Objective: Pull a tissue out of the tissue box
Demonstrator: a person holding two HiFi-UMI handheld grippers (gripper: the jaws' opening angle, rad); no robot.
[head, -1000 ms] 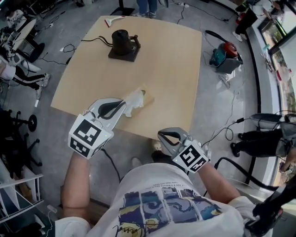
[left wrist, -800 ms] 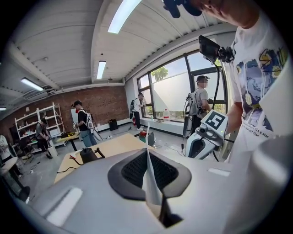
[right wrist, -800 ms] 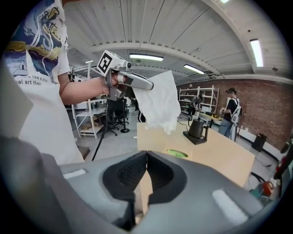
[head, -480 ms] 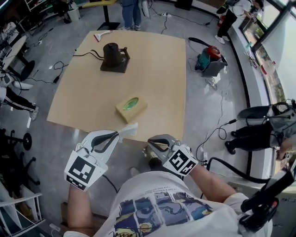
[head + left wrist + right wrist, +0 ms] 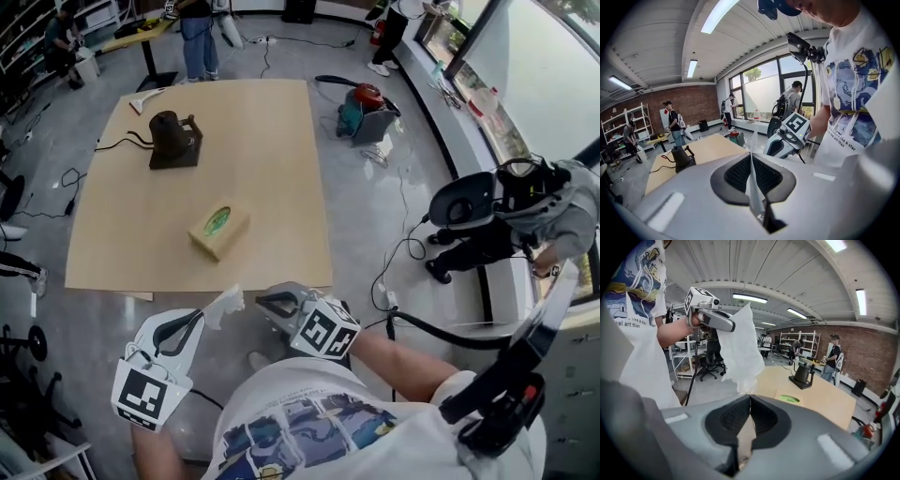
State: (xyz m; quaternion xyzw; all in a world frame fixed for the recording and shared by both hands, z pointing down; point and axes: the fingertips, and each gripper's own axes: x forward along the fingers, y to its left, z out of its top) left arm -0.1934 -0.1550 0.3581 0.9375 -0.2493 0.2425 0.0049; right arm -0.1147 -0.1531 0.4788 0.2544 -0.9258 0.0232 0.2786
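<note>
The tan tissue box with a green oval top lies on the wooden table; it also shows in the right gripper view. My left gripper is shut on a white tissue, held off the table's near edge and clear of the box. In the left gripper view the thin sheet stands pinched between the pads. From the right gripper view the tissue hangs from the left gripper. My right gripper sits beside it, shut and empty, its tips meeting.
A black appliance with a cable stands at the table's far left. A red machine sits on the floor beyond the right edge. A seated person is at the right, others stand at the back.
Both grippers drew back from the table toward my body. The tissue, near the box a second ago, now hangs free of it in the left gripper.
</note>
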